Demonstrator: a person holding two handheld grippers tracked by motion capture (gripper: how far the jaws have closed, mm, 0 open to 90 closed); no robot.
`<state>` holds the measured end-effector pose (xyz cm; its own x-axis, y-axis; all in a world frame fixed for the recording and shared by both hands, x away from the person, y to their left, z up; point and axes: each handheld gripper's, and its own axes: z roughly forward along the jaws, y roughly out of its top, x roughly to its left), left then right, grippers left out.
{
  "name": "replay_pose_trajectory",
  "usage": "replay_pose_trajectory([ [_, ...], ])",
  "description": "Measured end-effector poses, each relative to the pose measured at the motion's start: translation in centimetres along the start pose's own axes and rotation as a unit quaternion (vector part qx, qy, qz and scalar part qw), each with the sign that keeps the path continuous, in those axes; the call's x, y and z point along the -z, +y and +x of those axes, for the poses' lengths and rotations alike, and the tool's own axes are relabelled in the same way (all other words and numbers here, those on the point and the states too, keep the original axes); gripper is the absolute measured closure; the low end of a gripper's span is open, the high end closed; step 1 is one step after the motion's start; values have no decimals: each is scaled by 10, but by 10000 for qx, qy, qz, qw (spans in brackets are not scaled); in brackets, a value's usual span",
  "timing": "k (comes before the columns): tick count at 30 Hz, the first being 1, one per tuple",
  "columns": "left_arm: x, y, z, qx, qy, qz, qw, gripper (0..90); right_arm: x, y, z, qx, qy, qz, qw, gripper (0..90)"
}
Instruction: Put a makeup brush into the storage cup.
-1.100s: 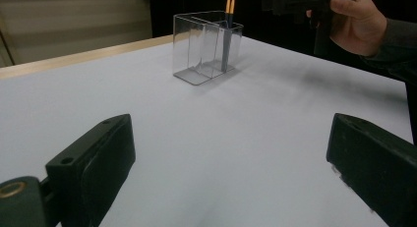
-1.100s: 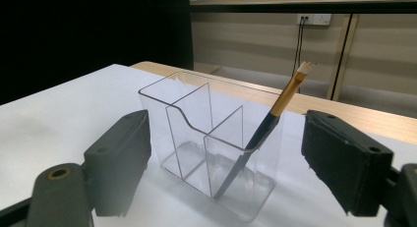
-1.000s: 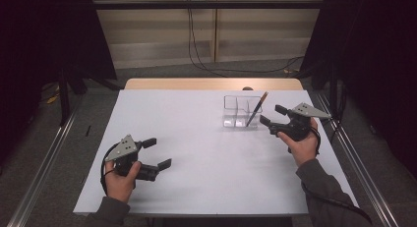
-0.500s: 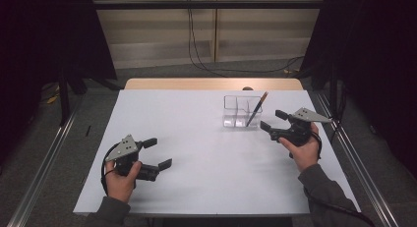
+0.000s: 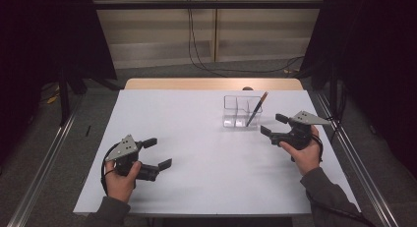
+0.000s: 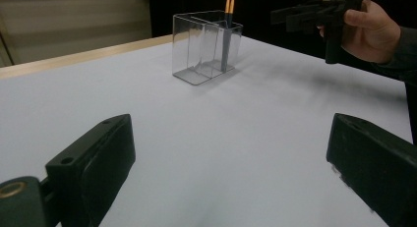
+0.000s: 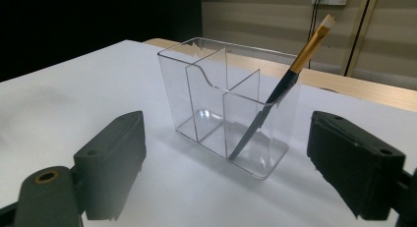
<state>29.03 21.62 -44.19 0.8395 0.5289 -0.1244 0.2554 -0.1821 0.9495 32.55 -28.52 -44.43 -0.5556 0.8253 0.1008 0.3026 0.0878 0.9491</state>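
The brush (image 7: 287, 84) sits leaning in one end compartment of the clear organizer (image 5: 241, 111), tip poking out over the rim; the right gripper (image 5: 272, 125) hangs just beside it, jaws spread and empty; the left gripper (image 5: 157, 153) rests well apart, also released. Biggest risk is probably a jaw clipping that light box and tipping it; the transparent walls are hard to read, and the bristles look blurry.

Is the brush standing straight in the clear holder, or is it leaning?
Leaning. The brush stands handle-down in a front compartment of the holder, its tip tilted over the rim.
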Motion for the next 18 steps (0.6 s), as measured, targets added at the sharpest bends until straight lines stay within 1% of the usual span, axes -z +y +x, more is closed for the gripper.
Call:
replay_pose_trajectory([
  [5, 0, 0, 0, -17, 10, 4, 10000, 42, 1, -1, 1, -34, 16, 21, 10000, 144],
  [9, 0, 0, 1, -10, -32, -16, 10000, 41, 3, -2, 2, 18, 54, 49, 10000, 143],
  [10, 1, 0, 0, -17, 7, 4, 10000, 42, 3, -3, 2, 26, 42, 69, 10000, 142],
  [14, 0, 0, 0, -12, 5, 5, 10000, 42, 5, -4, 3, 34, 67, 50, 10000, 137],
  [18, 1, 0, 1, -12, 3, 5, 10000, 42, 6, -6, 4, 33, 77, 123, 9999, 132],
])
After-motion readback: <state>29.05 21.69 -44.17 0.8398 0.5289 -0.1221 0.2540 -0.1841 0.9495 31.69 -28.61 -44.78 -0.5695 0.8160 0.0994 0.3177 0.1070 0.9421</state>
